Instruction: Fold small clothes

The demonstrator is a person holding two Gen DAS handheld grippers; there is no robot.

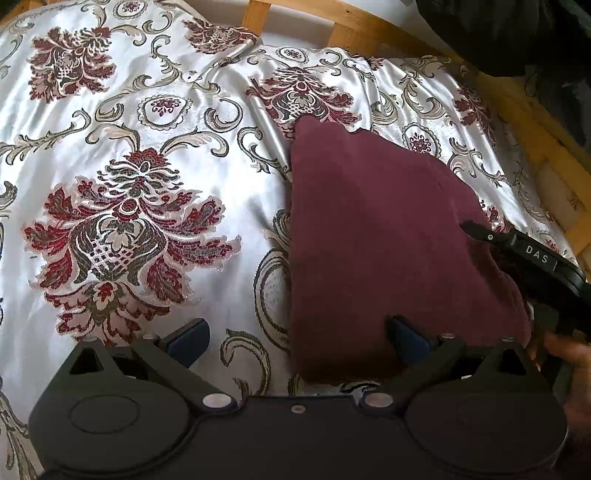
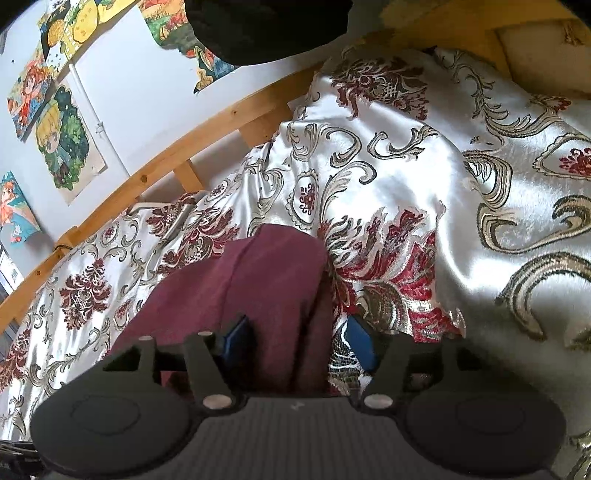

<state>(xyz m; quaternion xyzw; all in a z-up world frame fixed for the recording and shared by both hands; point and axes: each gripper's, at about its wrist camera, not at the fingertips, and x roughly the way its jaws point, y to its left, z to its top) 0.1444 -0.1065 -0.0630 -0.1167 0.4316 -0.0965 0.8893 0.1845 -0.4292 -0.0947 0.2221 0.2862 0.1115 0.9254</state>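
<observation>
A folded maroon cloth (image 1: 384, 236) lies flat on the patterned bedspread (image 1: 140, 206). My left gripper (image 1: 295, 332) is open wide at the cloth's near left corner, its right finger over the cloth and its left finger over the bedspread. My right gripper (image 1: 480, 232) reaches onto the cloth's right edge. In the right wrist view the right gripper (image 2: 299, 338) stands open astride the maroon cloth's (image 2: 266, 273) folded edge. One blue pad (image 2: 240, 332) rests over the cloth and the other sits off it on the bedspread (image 2: 406, 184), clear of the fabric.
A wooden bed frame (image 2: 155, 173) runs along a white wall with cartoon pictures (image 2: 66, 144). A dark garment (image 2: 266, 26) hangs at the top. A hand (image 1: 565, 354) holds the right gripper. Open bedspread stretches left of the cloth.
</observation>
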